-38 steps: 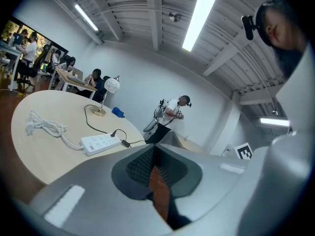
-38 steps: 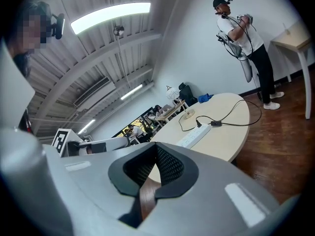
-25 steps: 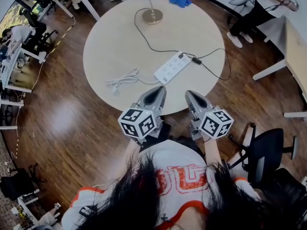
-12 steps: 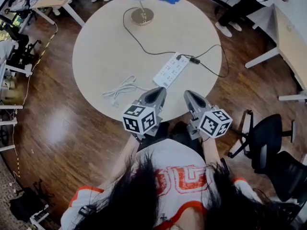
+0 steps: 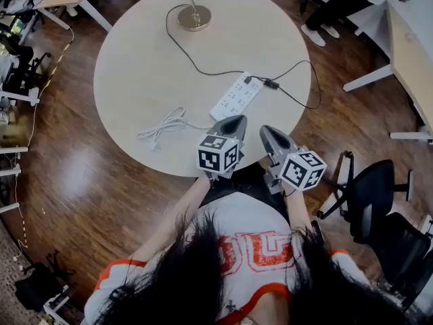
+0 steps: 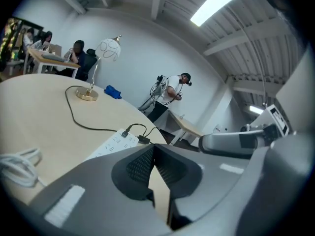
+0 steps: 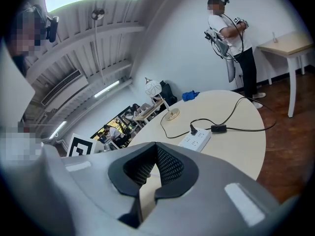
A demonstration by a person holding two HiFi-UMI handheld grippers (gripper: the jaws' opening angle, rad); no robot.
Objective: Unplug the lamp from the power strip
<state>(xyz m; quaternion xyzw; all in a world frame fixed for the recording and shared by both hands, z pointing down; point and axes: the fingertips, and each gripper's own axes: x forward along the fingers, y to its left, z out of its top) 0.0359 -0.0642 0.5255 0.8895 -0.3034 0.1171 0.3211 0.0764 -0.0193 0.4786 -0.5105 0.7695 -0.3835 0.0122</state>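
Your left gripper [image 5: 233, 119] has its jaws closed, the tips meeting with nothing between them. Your right gripper [image 5: 265, 128] is closed and empty as well. You hold both side by side over the near edge of the round, pale table [image 5: 135, 66], pointing across it. The left one's tip is near the closer end of the power strip [image 5: 237, 95] but apart from it.

The lamp [image 5: 193, 17] stands upright at the table's far edge. It has a round gold base, a thin stem and a white globe shade. Its black cord [image 5: 196, 63] leaves the base and curves across the tabletop to the far end of the strip. There a black plug [image 5: 248, 80] sits in a socket.

The strip is white and long, with rows of sockets. It lies diagonally, right of the table's middle. A small black block [image 5: 270, 84] on a black cable lies on the table just beside the plug. That cable loops out past the table's right edge.

A white cable [image 5: 162, 126] lies bundled left of the strip and leads to its near end.
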